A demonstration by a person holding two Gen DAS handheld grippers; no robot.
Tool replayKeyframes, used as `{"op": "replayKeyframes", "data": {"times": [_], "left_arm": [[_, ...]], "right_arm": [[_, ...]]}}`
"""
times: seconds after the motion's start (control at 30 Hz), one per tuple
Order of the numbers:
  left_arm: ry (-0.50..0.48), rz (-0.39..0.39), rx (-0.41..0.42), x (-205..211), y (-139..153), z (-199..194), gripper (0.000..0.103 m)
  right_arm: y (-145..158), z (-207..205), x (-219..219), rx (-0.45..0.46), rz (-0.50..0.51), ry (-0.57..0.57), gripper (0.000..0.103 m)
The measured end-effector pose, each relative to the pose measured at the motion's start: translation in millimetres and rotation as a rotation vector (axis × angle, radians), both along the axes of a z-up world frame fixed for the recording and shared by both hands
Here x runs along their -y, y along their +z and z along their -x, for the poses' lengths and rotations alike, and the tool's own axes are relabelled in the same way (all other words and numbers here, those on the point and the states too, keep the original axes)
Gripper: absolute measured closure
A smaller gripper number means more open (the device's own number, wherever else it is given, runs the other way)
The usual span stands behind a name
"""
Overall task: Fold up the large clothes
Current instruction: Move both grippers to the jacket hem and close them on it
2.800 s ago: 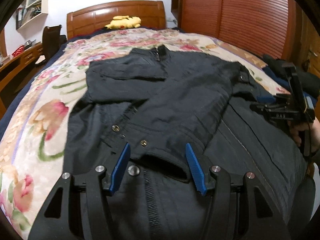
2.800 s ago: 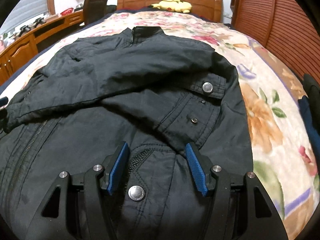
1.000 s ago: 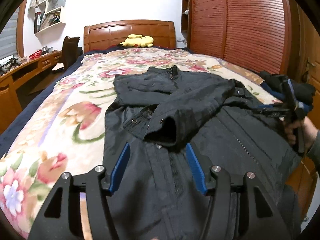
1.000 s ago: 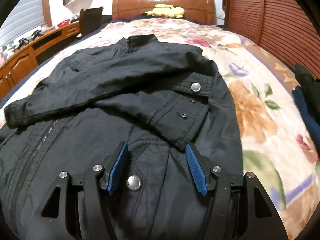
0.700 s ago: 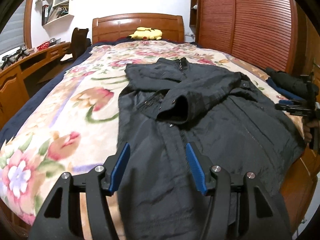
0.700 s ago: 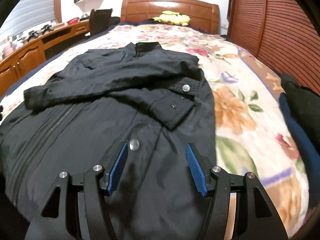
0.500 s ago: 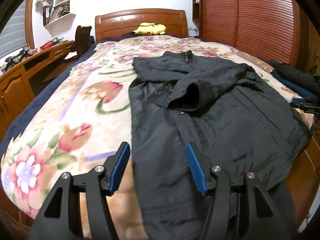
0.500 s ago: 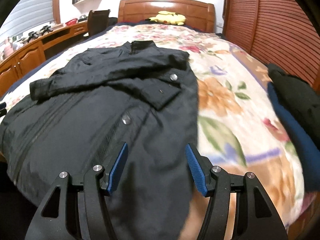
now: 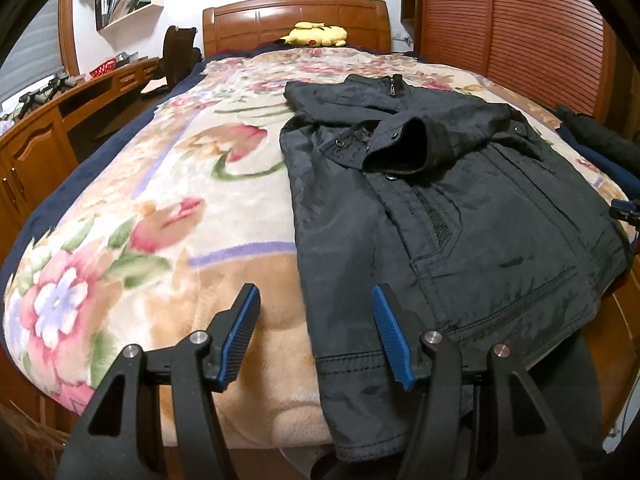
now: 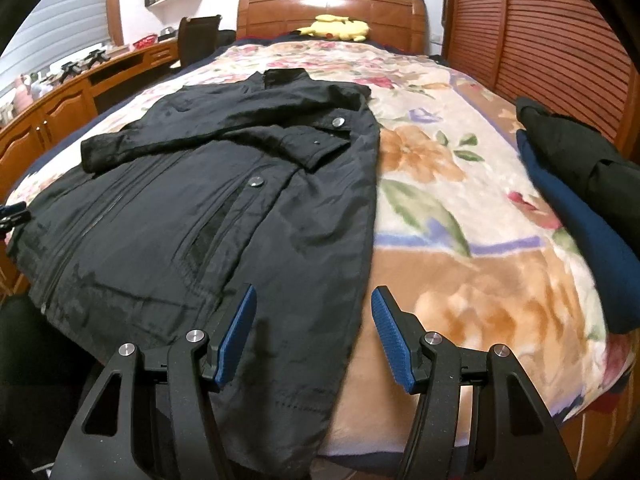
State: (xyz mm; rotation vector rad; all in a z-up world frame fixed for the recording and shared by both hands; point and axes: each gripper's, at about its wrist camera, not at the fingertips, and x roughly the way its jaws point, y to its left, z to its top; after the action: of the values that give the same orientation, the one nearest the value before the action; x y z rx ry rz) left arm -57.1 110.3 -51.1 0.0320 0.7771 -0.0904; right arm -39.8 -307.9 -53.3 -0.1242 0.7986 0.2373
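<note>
both tongs have pulled back to the foot of the bed [image 9: 168,216]; left tongs [image 9: 316,336] and right tongs [image 10: 312,334] gape wide, empty, each over a hem corner of the black jacket [image 10: 208,208].

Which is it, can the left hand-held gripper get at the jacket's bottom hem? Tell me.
Probably yes. The left hand-held gripper is open and empty, with the jacket's hem lying exposed between its fingers; nothing covers it.

Both wrist views from bed [image 9: 168,184] foot, headboard-facing

Left gripper [image 9: 316,336] and right gripper [image 10: 312,336], black frames, ribbed blue jaws, silver screws
</note>
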Motion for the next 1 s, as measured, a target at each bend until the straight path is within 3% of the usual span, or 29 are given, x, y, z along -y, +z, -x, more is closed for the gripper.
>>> {"op": "replayKeyframes", "data": {"times": [0.33, 0.7, 0.77, 0.9, 1.0], "left_arm": [[0.002, 0.011, 0.015, -2, -7, 6, 0.045], [-0.029, 0.083, 0.022, -5, -7, 24, 0.046], [-0.042, 0.103, 0.027, -5, -9, 30, 0.046], [-0.057, 0.107, 0.034, -4, -11, 40, 0.052], [-0.070, 0.109, 0.037, -1, -10, 41, 0.062]], "right_arm": [[-16, 5, -2, -0.025, -0.011, 0.004, 0.041], [-20, 14, -5, -0.034, -0.010, 0.010, 0.041], [-21, 16, -7, -0.044, -0.018, 0.022, 0.045], [-21, 20, -6, -0.048, -0.031, 0.028, 0.048], [-22, 21, -5, -0.051, -0.033, 0.028, 0.048]]}}
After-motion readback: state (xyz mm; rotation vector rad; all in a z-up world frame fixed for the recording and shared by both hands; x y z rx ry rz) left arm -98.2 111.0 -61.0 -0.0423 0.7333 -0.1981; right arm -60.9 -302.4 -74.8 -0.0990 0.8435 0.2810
